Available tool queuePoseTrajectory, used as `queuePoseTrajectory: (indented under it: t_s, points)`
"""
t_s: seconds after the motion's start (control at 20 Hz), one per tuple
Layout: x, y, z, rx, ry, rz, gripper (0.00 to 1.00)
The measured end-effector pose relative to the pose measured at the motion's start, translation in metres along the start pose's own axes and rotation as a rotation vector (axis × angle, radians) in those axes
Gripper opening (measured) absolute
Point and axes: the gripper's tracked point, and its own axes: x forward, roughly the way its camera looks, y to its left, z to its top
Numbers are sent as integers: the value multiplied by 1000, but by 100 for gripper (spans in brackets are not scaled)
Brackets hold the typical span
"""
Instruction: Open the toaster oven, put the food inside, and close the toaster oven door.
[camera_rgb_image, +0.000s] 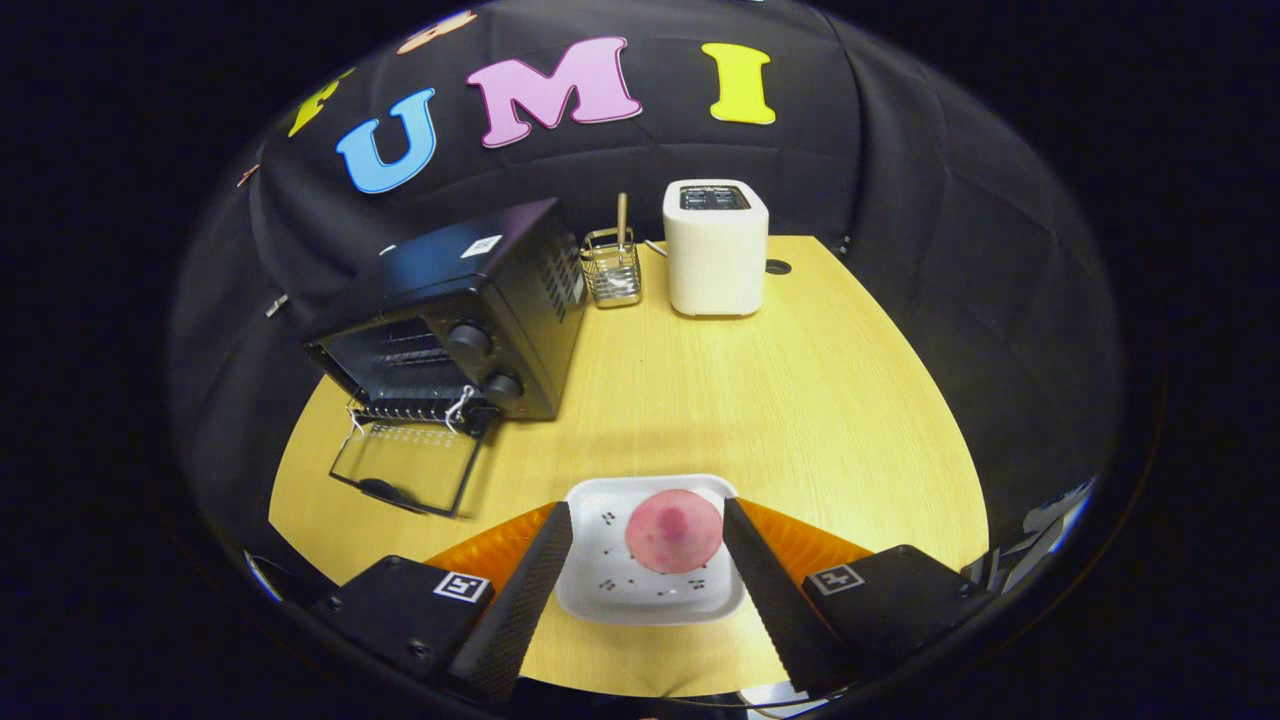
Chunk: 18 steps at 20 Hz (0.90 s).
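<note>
A black toaster oven (455, 320) stands on the wooden table at the far left, its glass door (405, 466) folded down flat and the wire rack showing inside. A round pink piece of food (674, 530) lies on a white square plate (600, 590) close in front. My gripper (647, 520) hangs above the plate, open, with the plate and the food between its two fingers and neither finger touching the food.
A white slot toaster (716, 248) stands at the back of the table. Beside it, between toaster and oven, is a small wire basket (612, 268) with a wooden stick. The wooden table (800, 400) curves away to the right, ringed by black cloth.
</note>
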Motion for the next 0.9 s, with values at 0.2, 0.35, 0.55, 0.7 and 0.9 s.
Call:
queuePoseTrajectory:
  t_s: [0.2, 0.35, 0.55, 0.7, 0.9]
  points:
    - [19, -34, -16, -20, 70, 8, 99]
    - [37, -45, -40, -41, 168, 29, 99]
    - [56, -53, -62, -133, 247, 49, 99]
    - [59, -53, -77, -131, 300, 67, 99]
    - [64, -54, -85, -143, 325, 65, 97]
